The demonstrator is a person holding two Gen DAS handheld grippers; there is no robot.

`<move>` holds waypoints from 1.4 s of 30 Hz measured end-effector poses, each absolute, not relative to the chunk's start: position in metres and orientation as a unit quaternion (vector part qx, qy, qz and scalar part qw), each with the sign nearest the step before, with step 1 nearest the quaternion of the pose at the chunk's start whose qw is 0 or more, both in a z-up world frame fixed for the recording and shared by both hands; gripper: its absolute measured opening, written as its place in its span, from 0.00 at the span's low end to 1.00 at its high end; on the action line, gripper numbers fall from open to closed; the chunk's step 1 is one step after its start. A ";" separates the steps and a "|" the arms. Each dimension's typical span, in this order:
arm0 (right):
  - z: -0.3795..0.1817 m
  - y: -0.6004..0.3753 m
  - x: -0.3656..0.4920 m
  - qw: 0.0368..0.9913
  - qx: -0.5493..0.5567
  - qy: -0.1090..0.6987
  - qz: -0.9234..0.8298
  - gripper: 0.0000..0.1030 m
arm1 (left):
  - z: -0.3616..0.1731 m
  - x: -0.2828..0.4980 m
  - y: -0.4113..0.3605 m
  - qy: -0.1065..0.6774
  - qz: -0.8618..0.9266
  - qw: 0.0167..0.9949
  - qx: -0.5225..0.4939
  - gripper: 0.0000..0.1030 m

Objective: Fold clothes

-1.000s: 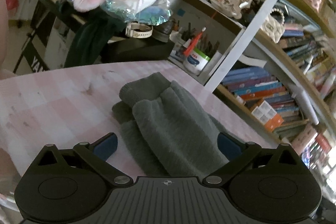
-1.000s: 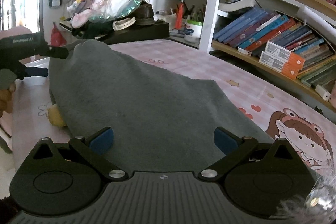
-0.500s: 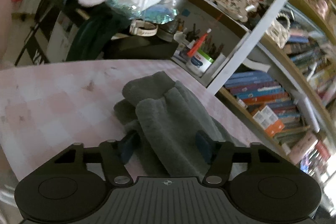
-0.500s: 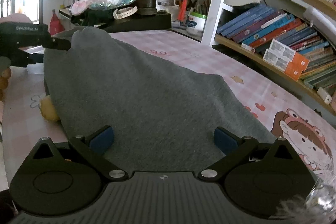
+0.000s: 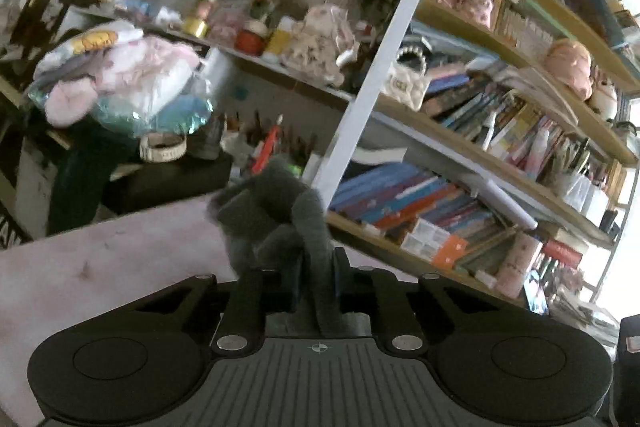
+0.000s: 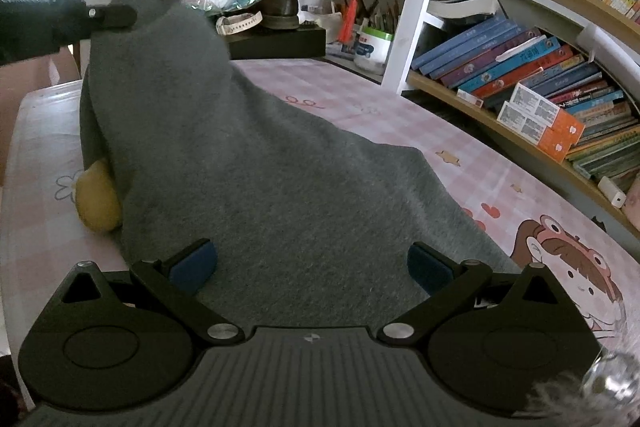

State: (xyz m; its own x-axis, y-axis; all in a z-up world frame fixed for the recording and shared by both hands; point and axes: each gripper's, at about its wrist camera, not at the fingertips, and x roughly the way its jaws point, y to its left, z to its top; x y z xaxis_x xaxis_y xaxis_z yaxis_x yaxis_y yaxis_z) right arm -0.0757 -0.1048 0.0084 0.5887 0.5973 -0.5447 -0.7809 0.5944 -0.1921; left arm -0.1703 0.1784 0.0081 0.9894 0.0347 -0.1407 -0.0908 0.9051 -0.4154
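Note:
A grey fleece garment (image 6: 256, 163) lies on the pink checked table cover (image 6: 360, 103). My left gripper (image 5: 316, 279) is shut on a bunched end of the garment (image 5: 276, 211) and holds it lifted off the table. In the right wrist view the left gripper (image 6: 116, 15) shows at the far left, pulling that end up into a peak. My right gripper (image 6: 312, 267) is open, its blue pads over the near part of the garment, holding nothing.
A yellow patch (image 6: 98, 197) shows under the garment's left edge. A bookshelf (image 6: 520, 75) runs along the right. A black box (image 6: 276, 43) with a shoe and a white pen pot (image 6: 372, 47) stand at the far end.
My left gripper closed on the garment's end and raised it well above the table. The right gripper stayed open over the near part.

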 end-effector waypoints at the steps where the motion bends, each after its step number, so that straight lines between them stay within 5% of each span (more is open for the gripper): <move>1: 0.009 -0.105 -0.075 0.866 -0.211 0.218 0.398 1.00 | 0.005 -0.168 0.183 0.078 0.044 0.969 -0.231 0.13; 4: 0.009 -0.105 -0.075 0.865 -0.209 0.219 0.399 1.00 | -0.007 -0.164 0.200 0.115 0.083 0.949 -0.281 0.14; 9: 0.010 -0.105 -0.074 0.865 -0.207 0.222 0.400 1.00 | -0.023 -0.165 0.223 0.142 0.065 0.918 -0.364 0.45; 15: 0.010 -0.105 -0.073 0.864 -0.206 0.224 0.401 1.00 | -0.030 -0.161 0.224 0.175 0.081 0.909 -0.370 0.60; 20: 0.010 -0.105 -0.072 0.864 -0.205 0.224 0.401 1.00 | -0.032 -0.160 0.221 0.187 0.094 0.912 -0.353 0.62; 28: 0.009 -0.105 -0.073 0.864 -0.206 0.223 0.401 1.00 | -0.033 -0.153 0.217 0.175 0.097 0.912 -0.358 0.58; 35: 0.009 -0.105 -0.072 0.864 -0.205 0.223 0.401 1.00 | -0.044 -0.156 0.227 0.153 0.113 0.896 -0.401 0.18; 42: 0.013 -0.113 -0.071 0.870 -0.180 0.215 0.405 1.00 | -0.025 -0.167 0.218 0.101 0.084 0.911 -0.392 0.10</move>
State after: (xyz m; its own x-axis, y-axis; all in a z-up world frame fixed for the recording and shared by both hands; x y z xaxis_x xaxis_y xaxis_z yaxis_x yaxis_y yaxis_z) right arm -0.0714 -0.1132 0.0127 0.5795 0.6274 -0.5201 -0.7824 0.6069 -0.1398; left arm -0.1675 0.2184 -0.0252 0.9654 0.0742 -0.2501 -0.2325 0.6791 -0.6962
